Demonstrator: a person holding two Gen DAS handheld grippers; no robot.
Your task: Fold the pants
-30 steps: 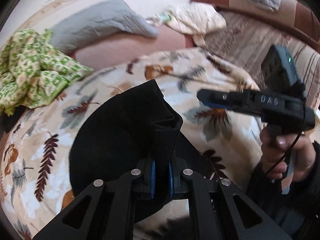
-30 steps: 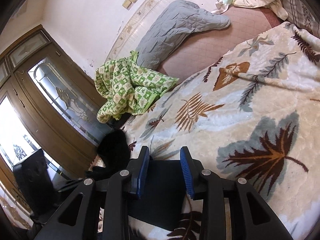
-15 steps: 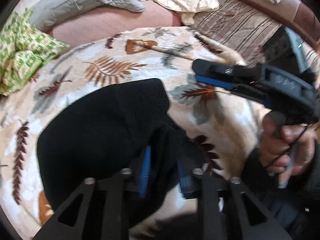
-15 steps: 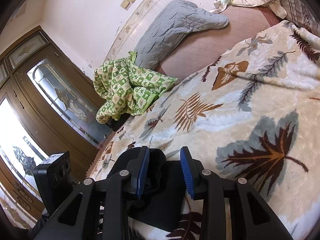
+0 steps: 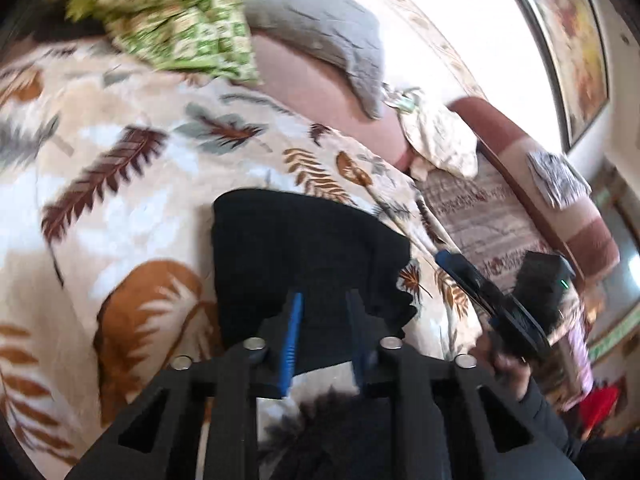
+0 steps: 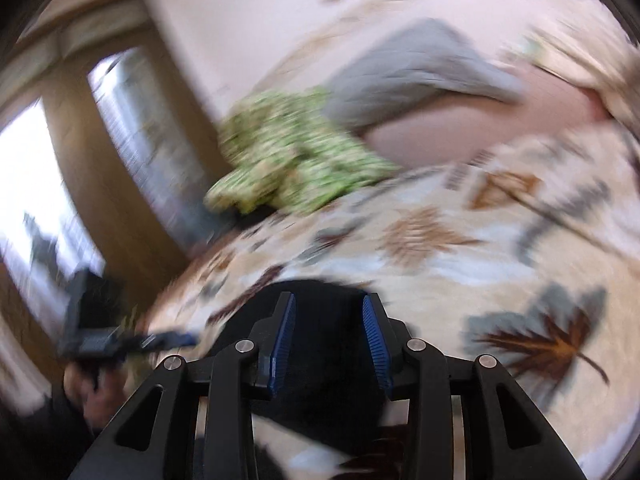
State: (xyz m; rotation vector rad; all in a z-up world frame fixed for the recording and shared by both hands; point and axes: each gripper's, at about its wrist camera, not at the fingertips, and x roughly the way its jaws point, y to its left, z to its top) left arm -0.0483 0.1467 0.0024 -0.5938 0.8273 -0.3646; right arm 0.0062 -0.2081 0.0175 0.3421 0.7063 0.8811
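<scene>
The black pants (image 5: pixel 304 264) lie folded into a compact block on the leaf-patterned blanket (image 5: pixel 120 184). My left gripper (image 5: pixel 325 300) is open just above the near edge of the pants, with nothing between its blue pads. In the left wrist view my right gripper (image 5: pixel 476 288) shows off to the right of the pants, held in a hand. In the blurred right wrist view my right gripper (image 6: pixel 328 304) is open over the pants (image 6: pixel 320 360), and my left gripper (image 6: pixel 168 338) shows at the left.
A green patterned quilt (image 5: pixel 168 12) and a grey pillow (image 5: pixel 320 28) lie at the far side of the bed. A cream cloth (image 5: pixel 436 140) and a brown striped headboard (image 5: pixel 560 208) are to the right. A wooden door (image 6: pixel 120 160) stands beyond the bed's left edge.
My left gripper has opened and let go of the black fabric, which now lies flat and folded. Both cameras have swung sharply; the right wrist view is now blurred.
</scene>
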